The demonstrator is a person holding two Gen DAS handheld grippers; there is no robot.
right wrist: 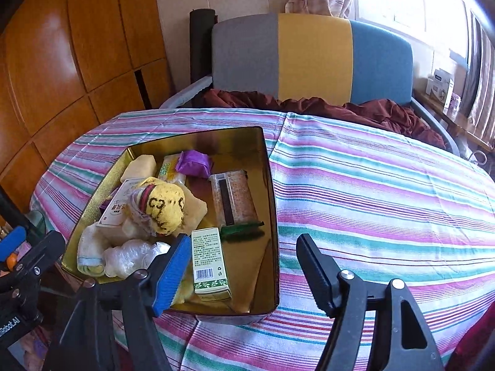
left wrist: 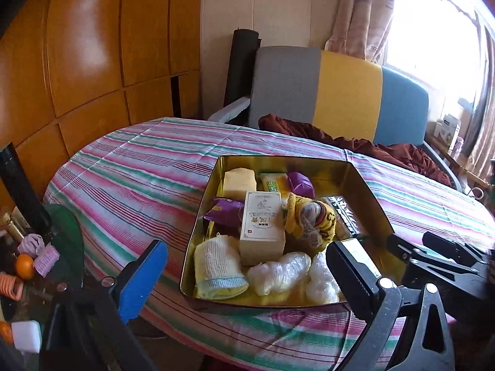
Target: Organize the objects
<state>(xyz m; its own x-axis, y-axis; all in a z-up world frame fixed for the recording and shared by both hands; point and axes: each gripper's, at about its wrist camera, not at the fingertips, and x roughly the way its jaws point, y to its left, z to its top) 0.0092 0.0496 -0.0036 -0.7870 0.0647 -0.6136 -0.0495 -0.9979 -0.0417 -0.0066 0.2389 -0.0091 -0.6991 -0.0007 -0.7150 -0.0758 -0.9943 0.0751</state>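
Note:
A gold metal tin [left wrist: 368,185] [right wrist: 269,167] sits on the striped tablecloth and holds several items: a white box [left wrist: 263,225], a yellow knitted toy [left wrist: 309,216] [right wrist: 164,207], purple packets [left wrist: 224,211] [right wrist: 195,162], a rolled towel [left wrist: 218,267], plastic-wrapped bundles [left wrist: 278,270], a green-and-white box [right wrist: 208,261] and a brown bar packet [right wrist: 233,199]. My left gripper [left wrist: 244,266] is open and empty over the tin's near edge. My right gripper [right wrist: 244,269] is open and empty, straddling the tin's near right corner.
The striped table [right wrist: 386,185] stretches to the right of the tin. A grey, yellow and blue chair [right wrist: 312,58] with a maroon cloth [right wrist: 371,108] stands behind it. A cluttered side surface with an orange [left wrist: 24,266] lies to the left.

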